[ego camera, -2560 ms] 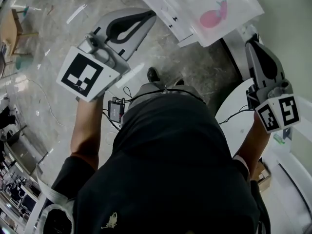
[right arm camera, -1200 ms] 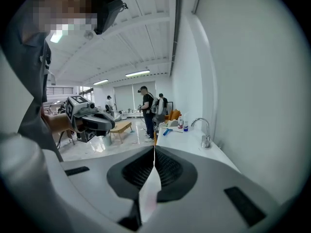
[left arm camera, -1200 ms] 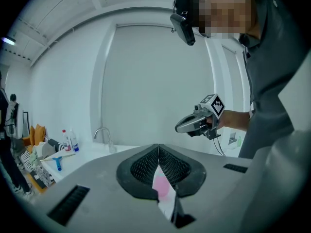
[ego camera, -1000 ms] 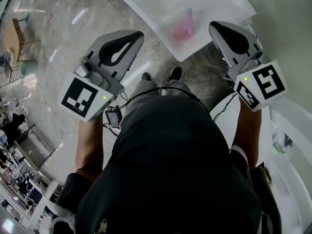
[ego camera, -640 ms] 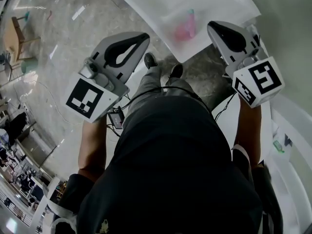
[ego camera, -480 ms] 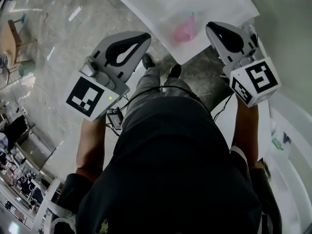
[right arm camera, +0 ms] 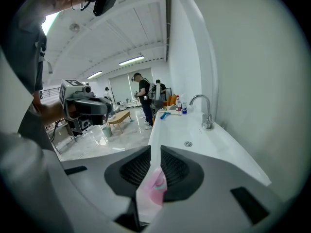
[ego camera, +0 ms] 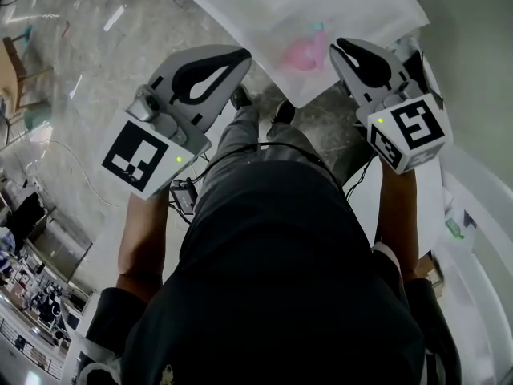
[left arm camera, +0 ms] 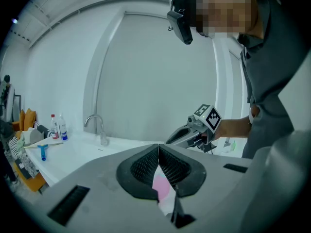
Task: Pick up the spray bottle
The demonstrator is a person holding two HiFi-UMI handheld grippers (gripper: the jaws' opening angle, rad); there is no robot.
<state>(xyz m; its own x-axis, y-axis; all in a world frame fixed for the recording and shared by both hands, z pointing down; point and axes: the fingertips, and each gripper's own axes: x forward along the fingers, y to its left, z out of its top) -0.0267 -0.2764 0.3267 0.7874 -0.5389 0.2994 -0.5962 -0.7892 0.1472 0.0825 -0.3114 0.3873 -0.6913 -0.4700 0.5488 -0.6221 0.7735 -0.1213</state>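
A pink spray bottle (ego camera: 303, 53) with a teal top lies on the white counter (ego camera: 264, 6), blurred in the head view. My left gripper (ego camera: 243, 53) hovers to its left, over the floor, jaws shut and empty. My right gripper (ego camera: 335, 45) hangs just right of the bottle. Its jaws have just been opening and stand a narrow slit apart with nothing between them. In the left gripper view the bottle (left arm camera: 162, 188) shows below the closed tips (left arm camera: 158, 148), and in the right gripper view it (right arm camera: 156, 186) lies beyond the slit (right arm camera: 155, 152).
The counter carries a sink with a chrome faucet (right arm camera: 204, 110) and a drain (right arm camera: 188, 143). Bottles (right arm camera: 181, 106) and a blue brush (left arm camera: 43, 152) sit at its far end. People (right arm camera: 145, 98) stand in the hall behind. The wearer's shoes (ego camera: 240, 99) are on the marble floor.
Both grippers have sunk and edged closer to the counter's corner. In the head view the right gripper has shifted left, nearer the pink bottle.
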